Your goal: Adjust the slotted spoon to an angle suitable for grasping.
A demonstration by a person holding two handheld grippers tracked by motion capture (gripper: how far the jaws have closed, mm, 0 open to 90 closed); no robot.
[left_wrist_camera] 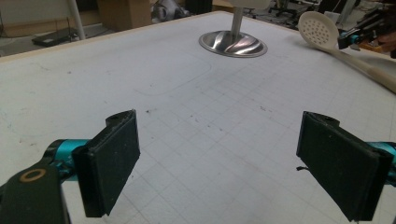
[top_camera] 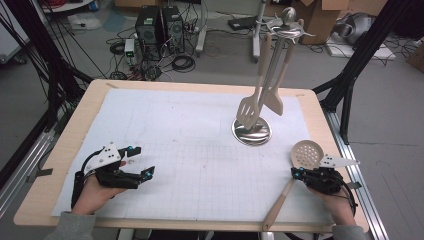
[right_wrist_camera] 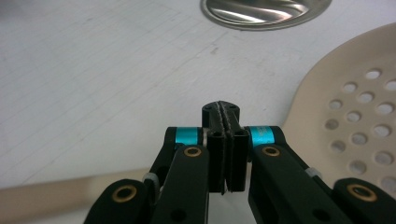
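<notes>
Left gripper [top_camera: 141,161]: black linkage body, grey three-cornered plate on top with small dark holes, teal collars at the jaw roots, a black cable looping off the rear. In the left gripper view [left_wrist_camera: 219,163] the jaws are flat rectangular black pads with a matte, slightly rough face; one brass-ringed pivot on the black link, teal sleeve behind it.

Right gripper [top_camera: 296,173]: same build, grey plate, teal accents. The right gripper view [right_wrist_camera: 225,149] shows black arms, brass-ringed pivots, two teal collars, ribbed pad edges.

Grey sleeve cuffs on both wrists.
</notes>
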